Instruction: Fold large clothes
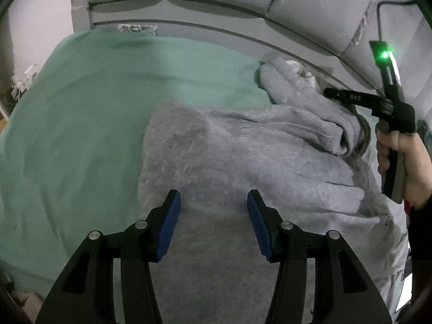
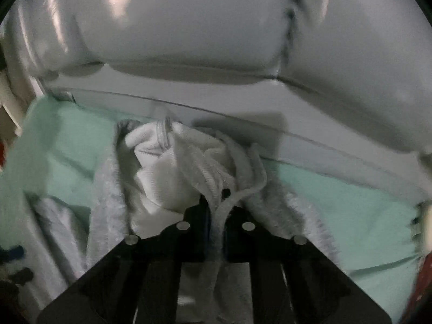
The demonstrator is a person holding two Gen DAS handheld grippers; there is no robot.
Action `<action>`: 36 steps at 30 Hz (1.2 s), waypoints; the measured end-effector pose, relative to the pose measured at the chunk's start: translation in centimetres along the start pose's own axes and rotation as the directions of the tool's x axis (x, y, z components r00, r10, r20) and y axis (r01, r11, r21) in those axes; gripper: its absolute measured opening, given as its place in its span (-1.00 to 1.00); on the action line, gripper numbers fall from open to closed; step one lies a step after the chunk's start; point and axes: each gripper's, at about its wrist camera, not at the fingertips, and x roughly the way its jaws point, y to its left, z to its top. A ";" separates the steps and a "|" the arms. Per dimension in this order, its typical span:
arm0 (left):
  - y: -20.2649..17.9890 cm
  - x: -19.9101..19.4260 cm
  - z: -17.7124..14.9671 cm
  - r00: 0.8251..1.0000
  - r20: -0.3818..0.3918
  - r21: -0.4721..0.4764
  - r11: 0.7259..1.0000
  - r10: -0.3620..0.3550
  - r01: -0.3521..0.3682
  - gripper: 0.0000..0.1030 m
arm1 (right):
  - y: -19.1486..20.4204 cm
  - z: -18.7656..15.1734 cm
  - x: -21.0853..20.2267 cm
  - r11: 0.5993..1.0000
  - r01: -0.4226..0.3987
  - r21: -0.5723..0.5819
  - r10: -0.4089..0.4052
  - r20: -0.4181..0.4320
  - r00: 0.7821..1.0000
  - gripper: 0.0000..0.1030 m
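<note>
A grey fleece hoodie (image 1: pixel 243 156) lies spread on a mint-green sheet (image 1: pixel 81 108). My left gripper (image 1: pixel 213 202) hovers just over the hoodie's body, open, with nothing between its blue pads (image 1: pixel 170 224). The right gripper's black body, held in a hand (image 1: pixel 399 156), shows at the right edge of the left wrist view, over the bunched hood (image 1: pixel 297 94). In the right wrist view my right gripper (image 2: pixel 216 216) is shut on the hoodie's hood edge (image 2: pixel 224 210), which runs between its fingers. The hood's white lining (image 2: pixel 172 167) and a drawstring (image 2: pixel 164 132) bunch up just beyond.
A padded grey headboard (image 1: pixel 216 5) and its base (image 2: pixel 243 102) run along the far side of the bed. The green sheet (image 2: pixel 351 202) extends on both sides of the hoodie. A cable with a green light (image 1: pixel 384 55) rises from the right gripper.
</note>
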 end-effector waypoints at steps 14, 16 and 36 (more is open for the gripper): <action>-1.5 -3.0 0.0 0.998 0.048 0.042 0.999 -0.030 0.028 0.05 | 5.8 -14.3 -19.1 0.996 0.055 -0.064 -0.038 0.231 0.972 -0.85; -1.6 -4.0 0.1 0.997 0.057 0.039 0.998 -0.053 0.051 0.05 | 7.1 -17.7 -19.4 0.998 0.036 -0.052 -0.026 0.182 0.983 -0.85; 1.1 -8.6 0.6 0.989 0.079 -0.025 0.992 -0.123 0.125 0.05 | 0.5 -12.0 -15.5 0.980 0.012 0.201 -0.037 0.119 0.992 0.76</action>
